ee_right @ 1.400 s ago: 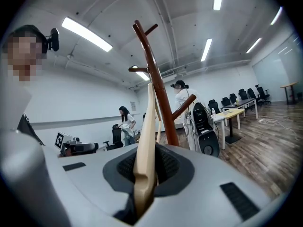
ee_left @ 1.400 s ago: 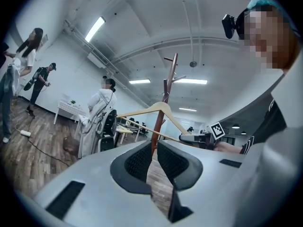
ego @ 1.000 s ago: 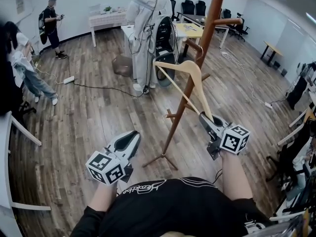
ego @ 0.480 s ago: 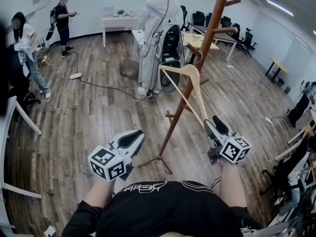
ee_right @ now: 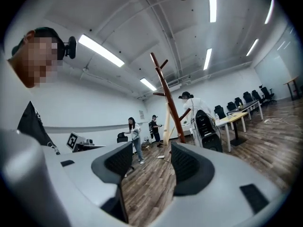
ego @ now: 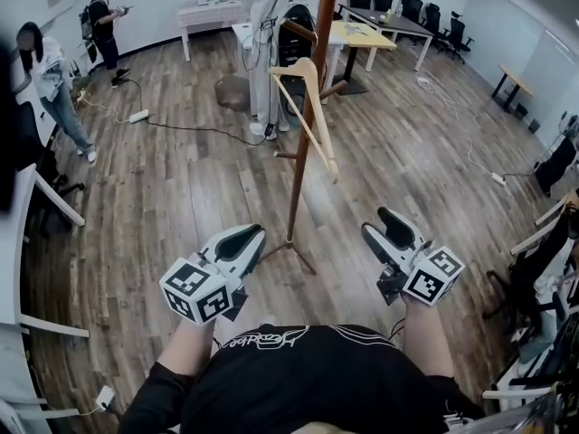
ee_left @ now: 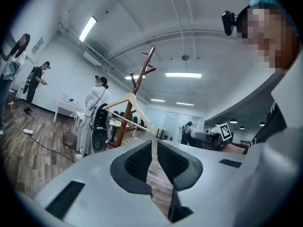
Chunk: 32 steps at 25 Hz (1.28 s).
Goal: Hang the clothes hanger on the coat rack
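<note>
The pale wooden clothes hanger (ego: 308, 107) hangs by its hook from an upper peg of the brown coat rack (ego: 301, 161), tilted, with its lower arm pointing down towards me. Nothing holds it. My right gripper (ego: 384, 222) is open and empty, well short of the hanger's lower end and to the right of the rack's foot. On the left, my left gripper (ego: 249, 235) is shut with nothing in it. The left gripper view shows the hanger (ee_left: 130, 100) on the rack (ee_left: 140, 82) beyond the closed jaws (ee_left: 154, 145). In the right gripper view the rack (ee_right: 166, 98) rises past the spread jaws (ee_right: 151, 151).
A person in white (ego: 262, 25) stands right behind the rack beside a black chair-like unit (ego: 294, 43). Tables (ego: 204, 14) and a yellow desk (ego: 362, 34) stand further back. Two people (ego: 50, 80) are at the left. A cable and power strip (ego: 137, 116) lie on the wooden floor.
The right gripper let go of the hanger's lower end and its jaws opened. Both grippers drew back from the rack. The hanger stays hanging on the peg.
</note>
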Each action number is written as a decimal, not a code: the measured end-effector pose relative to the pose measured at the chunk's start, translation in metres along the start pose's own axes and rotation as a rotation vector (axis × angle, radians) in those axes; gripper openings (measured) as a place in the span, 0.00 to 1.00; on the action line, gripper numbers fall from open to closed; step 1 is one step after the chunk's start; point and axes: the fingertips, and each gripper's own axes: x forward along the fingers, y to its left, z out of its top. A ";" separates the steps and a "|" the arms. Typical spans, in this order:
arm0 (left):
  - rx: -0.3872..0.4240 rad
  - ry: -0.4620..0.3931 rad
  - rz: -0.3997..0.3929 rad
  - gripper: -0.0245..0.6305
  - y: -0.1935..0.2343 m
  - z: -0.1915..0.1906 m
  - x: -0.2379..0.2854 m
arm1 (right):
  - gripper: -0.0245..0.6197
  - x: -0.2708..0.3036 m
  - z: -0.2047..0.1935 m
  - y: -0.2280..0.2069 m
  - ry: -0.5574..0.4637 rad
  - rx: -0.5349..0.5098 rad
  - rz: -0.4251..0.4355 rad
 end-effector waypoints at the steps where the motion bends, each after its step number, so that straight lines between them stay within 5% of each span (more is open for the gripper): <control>1: -0.003 0.005 -0.001 0.10 -0.013 -0.005 -0.003 | 0.45 -0.010 -0.008 0.010 0.015 0.011 0.024; 6: -0.004 0.032 -0.006 0.10 -0.072 -0.029 -0.021 | 0.44 -0.052 -0.040 0.068 0.085 0.043 0.164; 13: 0.026 0.040 -0.014 0.10 -0.133 -0.039 -0.045 | 0.12 -0.105 -0.042 0.124 0.067 -0.044 0.247; 32: 0.066 0.072 -0.084 0.10 -0.211 -0.053 -0.032 | 0.10 -0.181 -0.043 0.126 0.019 0.028 0.234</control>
